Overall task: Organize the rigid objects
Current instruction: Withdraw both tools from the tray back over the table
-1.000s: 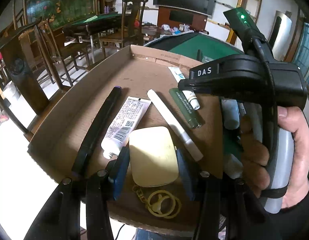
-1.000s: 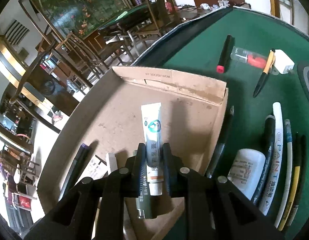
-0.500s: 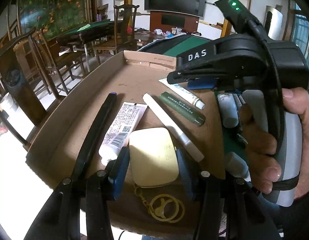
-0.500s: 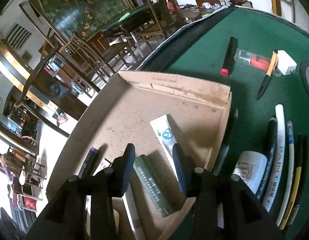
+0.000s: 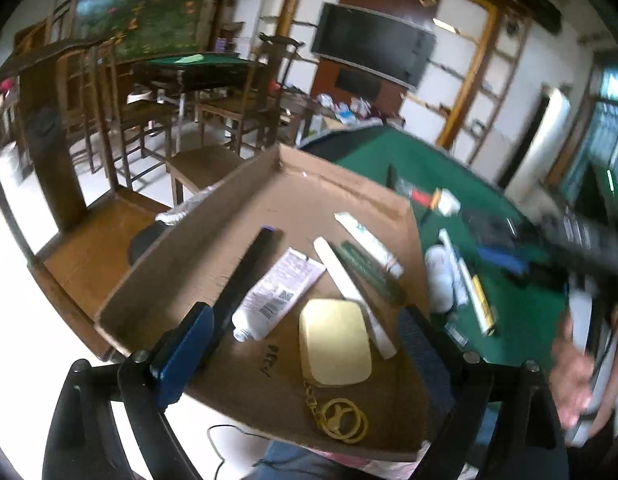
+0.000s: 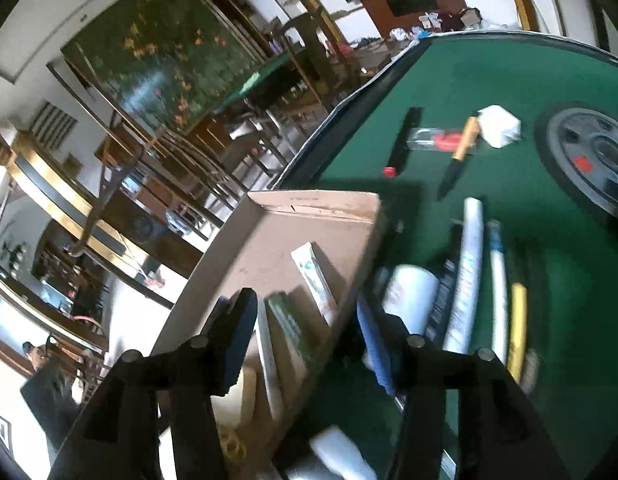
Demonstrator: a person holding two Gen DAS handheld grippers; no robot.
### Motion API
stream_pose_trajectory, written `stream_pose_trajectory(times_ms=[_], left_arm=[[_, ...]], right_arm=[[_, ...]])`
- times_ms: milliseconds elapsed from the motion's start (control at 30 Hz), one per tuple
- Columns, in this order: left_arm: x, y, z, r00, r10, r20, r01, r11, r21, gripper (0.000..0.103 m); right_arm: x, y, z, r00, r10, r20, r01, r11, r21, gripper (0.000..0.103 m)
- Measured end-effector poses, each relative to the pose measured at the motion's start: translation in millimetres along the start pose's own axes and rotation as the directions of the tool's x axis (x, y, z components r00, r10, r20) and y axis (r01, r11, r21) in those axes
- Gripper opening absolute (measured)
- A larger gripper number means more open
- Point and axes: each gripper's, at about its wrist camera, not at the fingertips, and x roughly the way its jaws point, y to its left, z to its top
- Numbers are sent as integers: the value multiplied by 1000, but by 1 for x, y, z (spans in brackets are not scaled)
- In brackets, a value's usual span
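Cardboard tray (image 5: 213, 216) overhangs green table (image 6: 509, 92); both grippers, left (image 5: 301, 340) and right (image 6: 309, 340), agape, empty; careless nudge could tip it.

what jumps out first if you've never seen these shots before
The shallow cardboard box at the edge of the green table catches the eye first. In it, side by side, lie tubes, markers and a pale yellow case with a key ring, nearest the left gripper, whose jaws are wide open. To the box's right, more pens and a white bottle lie on the felt, ahead of the open right gripper.
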Motion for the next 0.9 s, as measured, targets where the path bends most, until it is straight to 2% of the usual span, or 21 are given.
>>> stream_pose_trajectory(times_ms=[100,200,333,433,533,633,733,900], left_arm=[[-11,-7,0,1000,-14,13,14,1000,-17,95],[-19,-30,-5,999,-35,15,35,999,16,95],[-22,-65,-14,998,-66,-5,66,994,90,95],[-21,-84,-22,997,-71,-25,74,988,135,95],[-18,-96,-28,996,-73,-50,80,982,170,95],[-15,-104,-33,995,-67,-69,79,978,195,95],[-13,-110,-38,996,-52,-71,66,973,223,95],[-7,-119,-41,994,-53,-100,79,955,286,95]], right_arm=[[-26,-17,-17,1000,4,21,-4,1000,16,55],[-45,-40,-32,1000,11,24,-12,999,49,55],[-58,-65,-45,998,-60,35,58,996,63,55],[-58,-90,-46,991,-134,17,132,987,89,54],[-52,-110,-41,983,-184,-11,184,976,120,50],[-38,-124,-36,974,-218,-65,225,965,135,37],[-27,-125,-29,963,-253,-89,262,958,113,33],[-12,-120,-20,938,-332,-103,338,940,50,32]])
